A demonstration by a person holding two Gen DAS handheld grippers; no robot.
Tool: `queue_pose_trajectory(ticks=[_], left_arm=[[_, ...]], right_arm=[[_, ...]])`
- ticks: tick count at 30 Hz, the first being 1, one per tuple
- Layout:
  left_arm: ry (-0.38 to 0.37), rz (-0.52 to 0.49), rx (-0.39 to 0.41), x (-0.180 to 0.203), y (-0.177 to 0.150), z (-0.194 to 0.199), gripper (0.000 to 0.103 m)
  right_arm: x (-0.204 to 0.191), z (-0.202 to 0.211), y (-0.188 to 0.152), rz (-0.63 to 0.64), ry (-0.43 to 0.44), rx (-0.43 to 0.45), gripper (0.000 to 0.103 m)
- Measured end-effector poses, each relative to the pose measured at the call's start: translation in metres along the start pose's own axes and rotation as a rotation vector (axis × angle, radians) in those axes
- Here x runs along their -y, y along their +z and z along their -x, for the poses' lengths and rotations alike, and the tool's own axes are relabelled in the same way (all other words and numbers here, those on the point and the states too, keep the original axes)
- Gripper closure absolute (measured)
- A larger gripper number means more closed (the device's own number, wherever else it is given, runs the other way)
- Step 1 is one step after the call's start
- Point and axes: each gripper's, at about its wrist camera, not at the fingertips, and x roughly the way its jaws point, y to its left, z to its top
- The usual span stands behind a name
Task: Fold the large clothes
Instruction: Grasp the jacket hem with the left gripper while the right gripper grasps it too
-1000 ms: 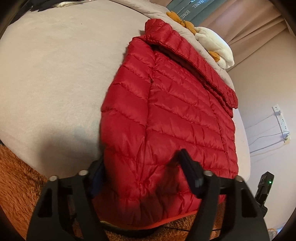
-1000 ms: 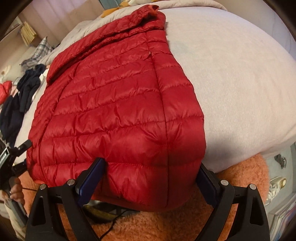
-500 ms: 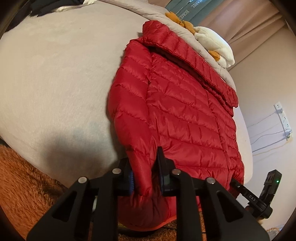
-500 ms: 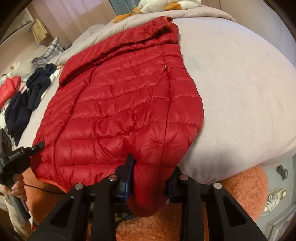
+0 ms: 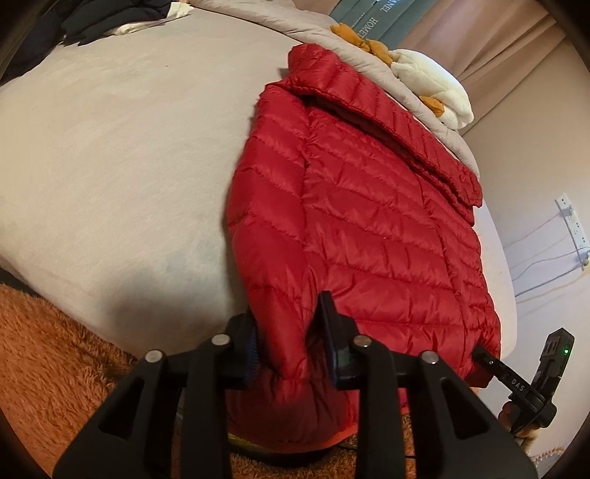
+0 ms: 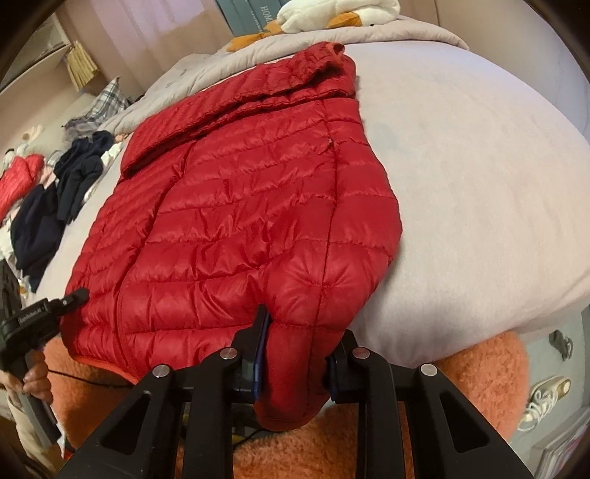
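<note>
Left gripper (image 5: 291, 346), its jaws easing open, and right gripper (image 6: 300, 353) each pinch a hem corner of the red jacket (image 5: 368, 228) lying flat on the bed (image 5: 110, 147); slippery, puffy fabric may slide free when lifted.

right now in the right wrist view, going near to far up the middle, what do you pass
right gripper → red puffer jacket → grey bedsheet → white plush toy
</note>
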Motion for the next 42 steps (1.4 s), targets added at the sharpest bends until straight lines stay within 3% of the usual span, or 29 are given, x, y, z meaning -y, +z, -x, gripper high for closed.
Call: queue_pose_trajectory(ticks=[4, 5, 7, 8, 14, 18, 20, 22, 25, 27, 29, 34, 42], left_arm=[[0.003, 0.005, -0.003, -0.003, -0.003, 0.004, 0.059], [-0.003, 0.010, -0.002, -0.005, -0.003, 0.006, 0.055], [-0.010, 0.023, 0.008, -0.007, -0.005, 0.009, 0.038], [-0.007, 0.023, 0.009, -0.008, -0.006, 0.010, 0.036], [-0.005, 0.016, -0.005, -0.011, -0.011, 0.009, 0.033], [-0.041, 0.046, -0.029, -0.015, -0.013, 0.002, 0.035], [-0.055, 0.048, -0.030, -0.013, -0.014, 0.000, 0.044], [-0.062, 0.032, -0.035, -0.010, -0.015, -0.003, 0.070], [-0.093, 0.023, -0.045, -0.008, -0.014, -0.004, 0.086], [-0.103, 0.028, -0.042, -0.005, -0.012, -0.001, 0.088], [-0.103, 0.027, -0.020, -0.001, -0.009, 0.007, 0.089], [-0.140, -0.007, 0.059, 0.016, 0.002, 0.037, 0.091], [-0.189, -0.062, 0.175, 0.038, 0.016, 0.079, 0.091]], right_arm=[[0.003, 0.004, 0.001, -0.002, -0.027, 0.004, 0.072], [0.003, 0.006, 0.001, 0.003, -0.033, 0.005, 0.067], [0.004, 0.009, 0.001, 0.011, -0.064, 0.011, 0.055], [0.005, 0.009, 0.002, 0.012, -0.077, 0.014, 0.049], [0.012, 0.009, 0.004, -0.014, -0.112, 0.017, 0.030], [0.009, 0.008, 0.006, 0.021, -0.139, 0.037, 0.029], [0.009, 0.001, 0.007, 0.020, -0.115, 0.022, 0.029], [0.008, -0.003, 0.007, 0.012, -0.098, 0.014, 0.034], [0.005, -0.008, 0.005, 0.019, -0.092, 0.019, 0.050], [0.001, -0.007, 0.005, 0.034, -0.084, 0.024, 0.070], [0.000, -0.003, 0.007, 0.030, -0.039, 0.032, 0.081], [-0.004, 0.018, 0.017, 0.027, 0.023, 0.072, 0.086], [-0.018, 0.067, 0.034, 0.075, 0.064, 0.222, 0.088]])
